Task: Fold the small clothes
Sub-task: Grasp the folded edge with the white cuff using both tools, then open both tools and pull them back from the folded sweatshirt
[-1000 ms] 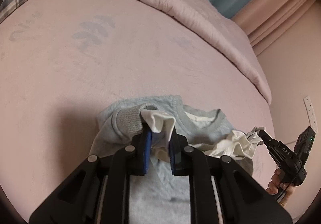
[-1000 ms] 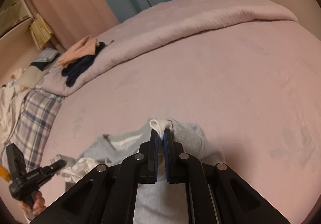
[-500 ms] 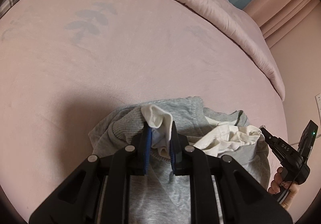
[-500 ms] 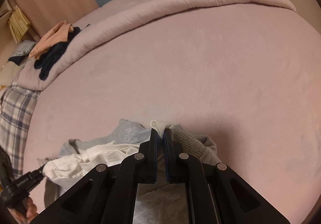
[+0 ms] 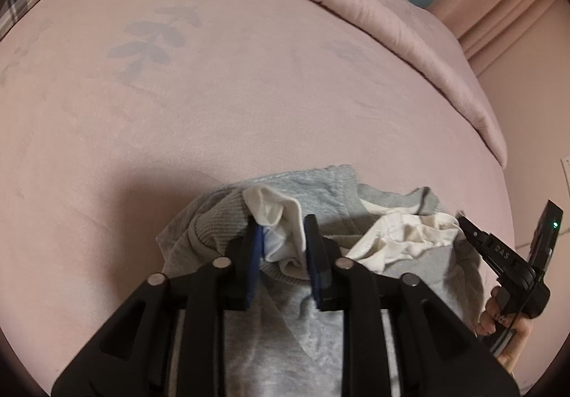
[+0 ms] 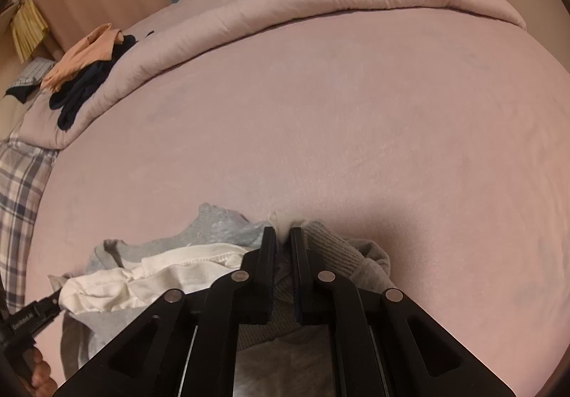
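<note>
Both jaws are closed on cloth: the left gripper (image 5: 281,229) and right gripper (image 6: 283,242) each pinch the grey sweatshirt (image 5: 320,183). It is bunched on the pink bed (image 5: 249,94).

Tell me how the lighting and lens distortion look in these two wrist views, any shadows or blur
Left wrist view: dim warm light, a soft shadow on the bedspread left of the grey sweatshirt, strong fisheye bowing, dark corners. Right wrist view: same bowing, shadow beside the right gripper, mild softness throughout, no glare.

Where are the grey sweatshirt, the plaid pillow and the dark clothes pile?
grey sweatshirt (image 5: 320,183), left wrist view, upper folded edge.
plaid pillow (image 6: 17,190), right wrist view, checked cover.
dark clothes pile (image 6: 85,87), right wrist view, navy garment.
</note>
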`<state>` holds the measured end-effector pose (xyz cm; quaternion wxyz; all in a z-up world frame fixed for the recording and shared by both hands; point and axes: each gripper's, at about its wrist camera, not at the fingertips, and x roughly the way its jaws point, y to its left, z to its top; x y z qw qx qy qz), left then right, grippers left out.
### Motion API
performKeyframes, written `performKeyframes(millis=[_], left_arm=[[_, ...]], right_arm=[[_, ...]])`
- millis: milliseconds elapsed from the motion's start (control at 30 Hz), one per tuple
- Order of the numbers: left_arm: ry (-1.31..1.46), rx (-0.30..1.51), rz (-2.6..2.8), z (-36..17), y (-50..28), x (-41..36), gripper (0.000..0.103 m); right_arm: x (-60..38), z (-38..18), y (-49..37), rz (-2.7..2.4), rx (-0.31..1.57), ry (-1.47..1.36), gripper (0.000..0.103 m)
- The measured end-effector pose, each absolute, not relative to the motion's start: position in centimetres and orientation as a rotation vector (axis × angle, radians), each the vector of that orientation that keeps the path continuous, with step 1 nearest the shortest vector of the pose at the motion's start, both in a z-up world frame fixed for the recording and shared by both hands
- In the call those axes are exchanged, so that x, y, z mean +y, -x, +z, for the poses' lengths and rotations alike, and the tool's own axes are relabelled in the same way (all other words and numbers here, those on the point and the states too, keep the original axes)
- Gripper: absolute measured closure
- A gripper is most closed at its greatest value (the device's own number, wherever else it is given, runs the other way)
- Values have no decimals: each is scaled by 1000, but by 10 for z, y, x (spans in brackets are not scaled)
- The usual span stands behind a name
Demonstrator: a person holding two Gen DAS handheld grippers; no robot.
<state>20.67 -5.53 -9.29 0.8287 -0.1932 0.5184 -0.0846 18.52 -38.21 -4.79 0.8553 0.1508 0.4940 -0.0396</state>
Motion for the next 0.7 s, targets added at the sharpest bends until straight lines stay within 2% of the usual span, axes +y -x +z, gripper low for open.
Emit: performKeyframes(millis=[67,100,133,167,200,233,300,400,467,533,567,667,700], left_arm=[[412,1075,-198,-82,-199,-54,56],[400,1050,-192,-75,-194,-54,41],[384,1026,-179,-68,-189,-54,32],[366,997,-170,-59,-183,-54,30],[352,981,-165,-53,-179,-54,26],[339,967,-161,-47,-174,-55,21],[321,943,-164,-35,-165,-54,17],[319,920,-166,-21,-148,-51,11],[325,905,-173,-13,-139,-50,7],[334,882,-182,-4,-127,-50,2],[345,873,-187,-1,-122,-48,0],[373,857,-213,7,-104,-48,1],[372,859,-218,8,-100,-50,1]], right_arm=[[-382,-44,-183,-85,1035,-319,96],[-381,-39,-181,-87,1032,-312,96],[-380,-37,-179,-88,1028,-306,96],[-379,-33,-177,-88,1023,-299,95],[-378,-28,-174,-91,1017,-292,89],[-378,-25,-172,-96,1013,-285,76],[-379,-15,-164,-112,989,-277,58],[-381,4,-151,-119,937,-264,54],[-382,14,-145,-124,922,-253,48],[-382,24,-137,-127,898,-245,37],[-383,32,-129,-123,878,-248,36],[-382,45,-114,-113,851,-254,32],[-381,48,-109,-109,842,-259,28]])
